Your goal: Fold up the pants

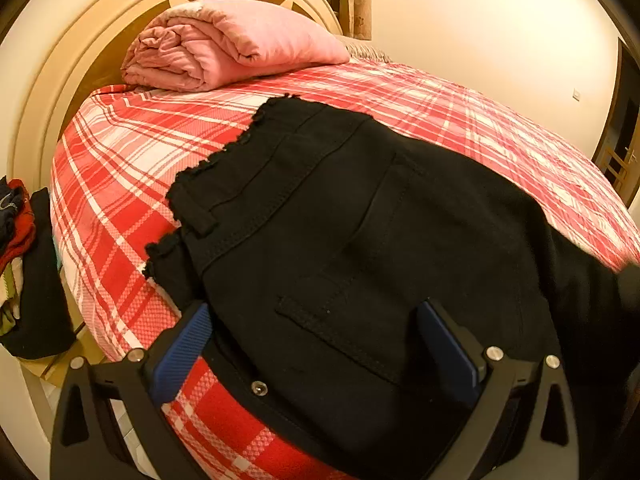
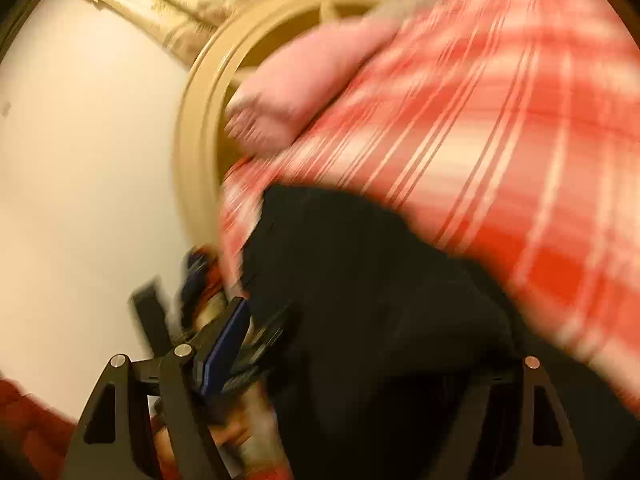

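Observation:
Black pants [image 1: 360, 220] lie folded on the red plaid bed [image 1: 132, 184], with the frayed hem ends toward the headboard and a back pocket near me. My left gripper [image 1: 316, 344] stands open and wide at the pants' near edge. Its left pad [image 1: 182, 350] is beside the cloth and its right pad [image 1: 446, 344] rests on it, neither pinching. The right wrist view is smeared by motion. There my right gripper [image 2: 360, 364] is open over the black pants [image 2: 380, 280], with only its left pad [image 2: 224, 354] clear and nothing gripped.
A folded pink blanket [image 1: 224, 48] lies at the head of the bed against the cream headboard [image 1: 60, 60]. A pile of clothes [image 1: 24, 264] sits on a low stand left of the bed. A bare wall [image 1: 500, 40] rises behind.

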Demonstrator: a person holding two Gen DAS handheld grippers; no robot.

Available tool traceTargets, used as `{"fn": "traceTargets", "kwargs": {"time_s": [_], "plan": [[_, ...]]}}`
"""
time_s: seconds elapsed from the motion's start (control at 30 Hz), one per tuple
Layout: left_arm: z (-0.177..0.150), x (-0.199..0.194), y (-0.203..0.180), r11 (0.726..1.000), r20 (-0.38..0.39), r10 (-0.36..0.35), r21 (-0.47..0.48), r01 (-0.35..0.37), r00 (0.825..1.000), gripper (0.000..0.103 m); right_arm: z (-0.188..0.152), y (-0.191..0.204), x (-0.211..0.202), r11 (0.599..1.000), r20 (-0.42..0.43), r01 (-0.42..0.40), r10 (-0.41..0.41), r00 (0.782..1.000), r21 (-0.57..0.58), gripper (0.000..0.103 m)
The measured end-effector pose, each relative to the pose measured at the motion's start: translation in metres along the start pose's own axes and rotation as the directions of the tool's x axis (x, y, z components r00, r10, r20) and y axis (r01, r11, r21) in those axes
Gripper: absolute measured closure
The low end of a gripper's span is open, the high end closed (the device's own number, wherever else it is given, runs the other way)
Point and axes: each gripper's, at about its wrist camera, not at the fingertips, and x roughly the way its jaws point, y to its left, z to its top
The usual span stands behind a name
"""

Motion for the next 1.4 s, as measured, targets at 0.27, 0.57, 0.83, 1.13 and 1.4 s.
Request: {"fn": "traceTargets", "kwargs": {"time_s": [0.27, 0.57, 0.83, 1.13, 1.4], "plan": [[0.000, 0.001, -0.003, 1.000, 0.002, -0.006, 0.010, 0.006, 1.000, 0.000, 0.043, -0.091, -0.006, 0.978, -0.110, 0.012, 0.012, 0.994, 0.206, 0.082], [0.002, 0.003, -0.001, 0.999, -0.010, -0.033, 0.012, 0.033, 0.999, 0.000, 0.018, -0.128, -0.197, 0.672, 0.037, 0.663, -0.711, 0.702, 0.330, 0.062], [0.004, 0.003, -0.003, 1.000, -0.023, -0.013, 0.006, 0.013, 1.000, 0.000, -0.035, -0.198, -0.296, 0.042, -0.238, 0.933, -0.962, 0.135, 0.358, 0.042], [0.008, 0.003, -0.005, 1.000, -0.067, 0.003, 0.007, -0.003, 0.998, 0.000, -0.055, -0.164, -0.339, 0.282, -0.089, 0.788, -0.917, 0.390, 0.547, 0.101], [0.010, 0.002, -0.008, 0.999, -0.072, 0.007, 0.040, -0.004, 0.997, 0.000, -0.164, -0.083, -0.442, 0.309, 0.084, 0.597, -0.923, 0.375, 0.740, 0.102]]}}
